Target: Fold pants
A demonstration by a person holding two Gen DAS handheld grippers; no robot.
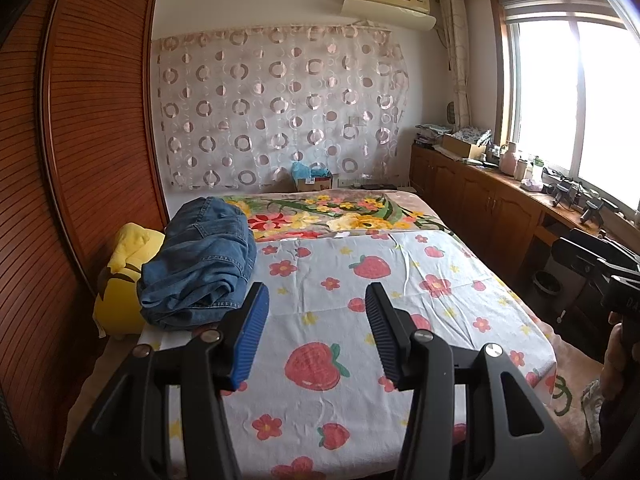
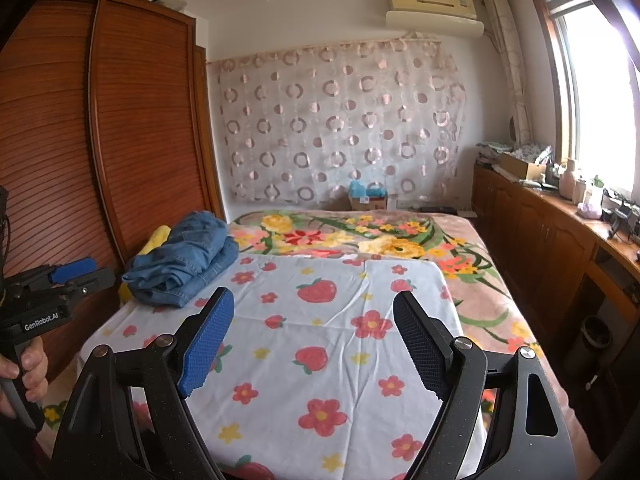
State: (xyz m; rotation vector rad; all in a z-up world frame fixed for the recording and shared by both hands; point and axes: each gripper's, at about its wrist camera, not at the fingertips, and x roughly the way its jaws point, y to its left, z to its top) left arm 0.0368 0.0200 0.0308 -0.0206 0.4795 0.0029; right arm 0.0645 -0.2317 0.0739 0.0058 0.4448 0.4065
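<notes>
Since the crumpled blue denim pants lie heaped ahead-left of the left gripper, untouched, with the right gripper likewise spread empty, folding appears unstarted.

A bed fills the room's middle, a strawberry sheet near, a floral blanket far. A slatted wardrobe stands left. A circle-patterned curtain covers the far wall below an air conditioner. Right, low wooden cabinets run under a bright window.
</notes>
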